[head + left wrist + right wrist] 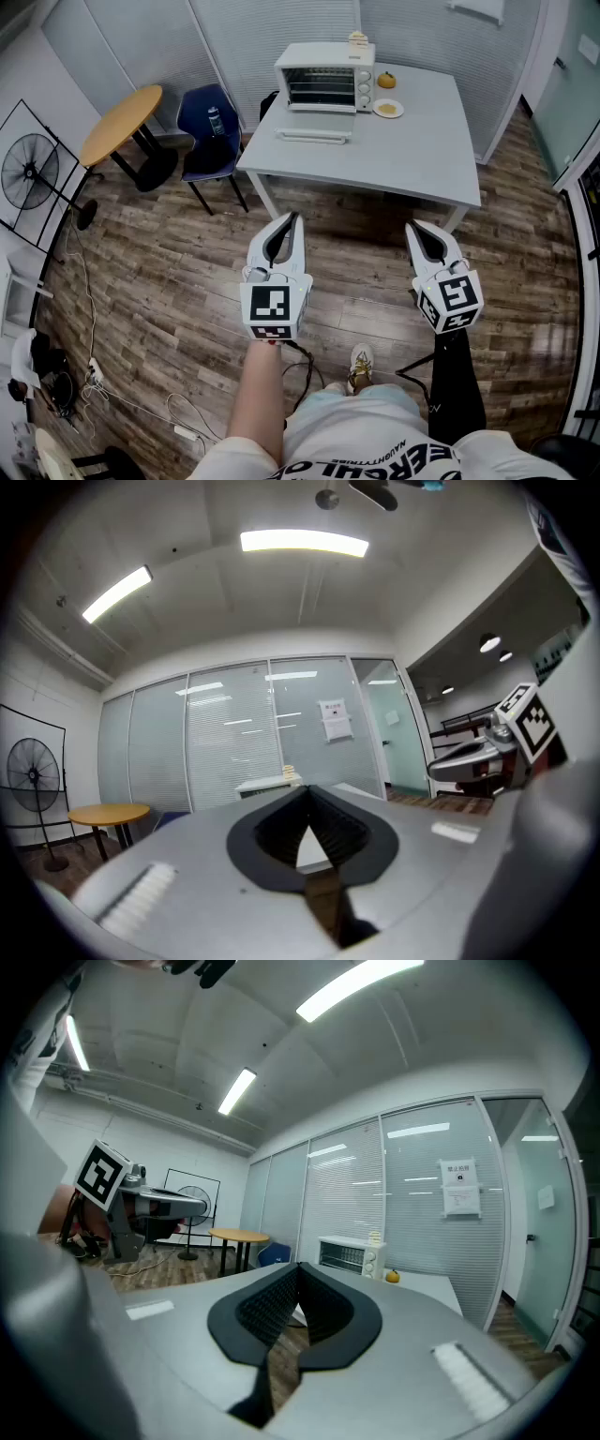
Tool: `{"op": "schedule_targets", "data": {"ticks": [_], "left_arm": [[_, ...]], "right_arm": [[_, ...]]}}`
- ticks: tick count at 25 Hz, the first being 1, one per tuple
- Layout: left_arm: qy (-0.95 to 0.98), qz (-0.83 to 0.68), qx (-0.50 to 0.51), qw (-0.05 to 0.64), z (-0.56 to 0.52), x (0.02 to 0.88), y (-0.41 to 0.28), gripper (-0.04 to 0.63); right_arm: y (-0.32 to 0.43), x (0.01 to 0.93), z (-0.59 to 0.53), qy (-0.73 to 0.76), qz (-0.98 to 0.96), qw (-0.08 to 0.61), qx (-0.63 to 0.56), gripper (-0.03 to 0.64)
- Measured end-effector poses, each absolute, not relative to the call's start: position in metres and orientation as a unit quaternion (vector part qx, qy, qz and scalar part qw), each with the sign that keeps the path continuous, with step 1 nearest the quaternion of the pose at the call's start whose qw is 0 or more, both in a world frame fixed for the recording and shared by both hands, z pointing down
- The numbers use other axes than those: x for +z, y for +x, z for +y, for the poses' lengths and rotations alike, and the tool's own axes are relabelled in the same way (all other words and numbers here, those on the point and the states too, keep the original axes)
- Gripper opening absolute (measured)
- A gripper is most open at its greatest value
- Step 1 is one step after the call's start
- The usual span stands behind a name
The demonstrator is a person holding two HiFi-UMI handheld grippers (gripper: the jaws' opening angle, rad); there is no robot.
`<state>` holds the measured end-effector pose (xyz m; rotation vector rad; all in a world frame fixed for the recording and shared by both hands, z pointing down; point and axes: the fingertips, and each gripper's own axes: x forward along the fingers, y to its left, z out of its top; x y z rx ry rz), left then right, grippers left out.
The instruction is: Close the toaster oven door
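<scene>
A white toaster oven stands at the far edge of a white table. Its door is open and lies flat in front of it. Both grippers are held over the wooden floor, well short of the table. My left gripper points towards the oven with its jaws closed tip to tip on nothing. My right gripper is to its right, also shut and empty. The right gripper view shows the right gripper with the oven far ahead. In the left gripper view, the left gripper hides most of the oven.
An orange and a small plate sit on the table right of the oven. A blue chair and a round wooden table stand to the left. A fan and floor cables are further left.
</scene>
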<state>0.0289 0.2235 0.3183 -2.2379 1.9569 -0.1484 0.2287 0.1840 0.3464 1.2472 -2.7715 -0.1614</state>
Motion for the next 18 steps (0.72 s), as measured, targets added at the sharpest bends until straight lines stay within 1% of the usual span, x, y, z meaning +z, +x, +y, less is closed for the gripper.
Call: {"op": "schedule_targets", "data": {"ticks": [9,18], "left_arm": [[-0.763,0.638,-0.068,0.079,0.311,0.326,0.012,0.058],[-0.768,0.634,-0.065,0.067,0.328,0.328,-0.01,0.058]], "right_arm": [[0.192,0.351,0.279,0.403,-0.911,0.061,-0.055,0.003],[0.169,0.335,0.293,0.407,-0.911,0.036,-0.05,0.002]]}}
